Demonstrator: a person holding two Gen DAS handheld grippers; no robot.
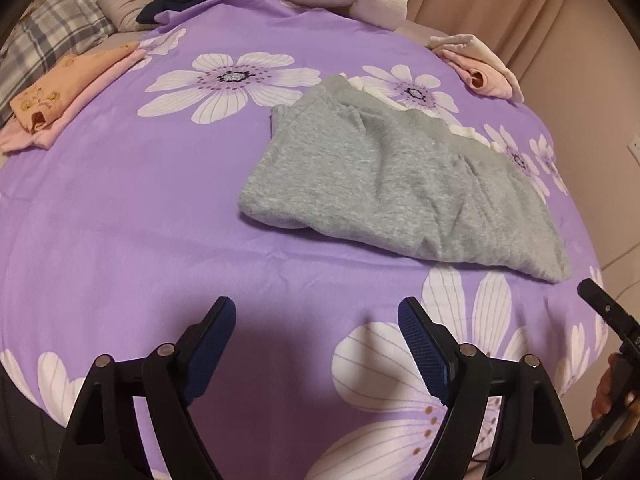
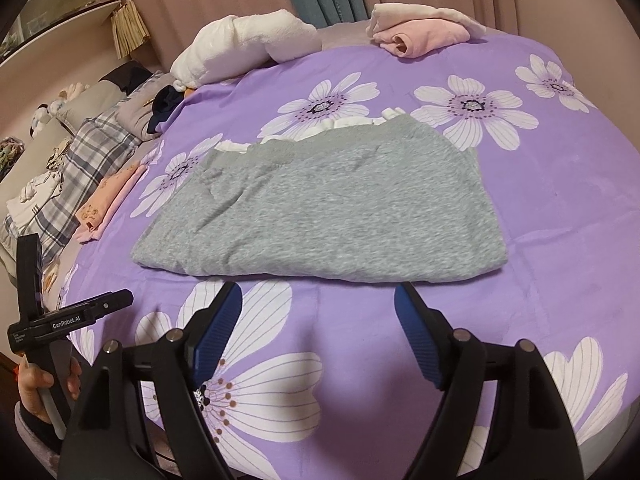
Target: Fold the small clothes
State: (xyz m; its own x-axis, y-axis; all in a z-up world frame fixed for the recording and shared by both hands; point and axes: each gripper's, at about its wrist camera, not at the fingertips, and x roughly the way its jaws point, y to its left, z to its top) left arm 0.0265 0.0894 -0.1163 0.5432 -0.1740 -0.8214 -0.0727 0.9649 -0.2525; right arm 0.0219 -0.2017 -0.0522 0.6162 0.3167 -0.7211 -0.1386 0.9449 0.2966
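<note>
You are looking down at a big purple bed cover [image 2: 540,208] with white flowers on it. It fills most of both pictures.

The next biggest thing is the gray garment [image 2: 324,216] [image 1: 400,192]. It lies folded and flat on the cover, in the middle of the right wrist picture and a bit right of the middle in the left wrist picture. A white frilly edge [image 2: 352,122] peeks out from under its far side.

Your right gripper [image 2: 318,300] sits at the bottom of its picture, just in front of the near edge of the gray garment. Its two blue-padded jaws are wide apart, with only the purple cover between them. They do not touch the cloth.

Your left gripper [image 1: 316,312] is at the bottom of its picture too. Its jaws are also wide apart and hold nothing. The gray garment lies up and to the right of it, a little way off.

A fluffy white bundle [image 2: 248,48] rests at the far edge of the bed, at the top of the right wrist picture.

A folded pink pile [image 2: 420,34] sits at the upper right of that picture.

A folded orange and pink pile [image 1: 68,84] lies at the left edge of the left wrist picture.
</note>
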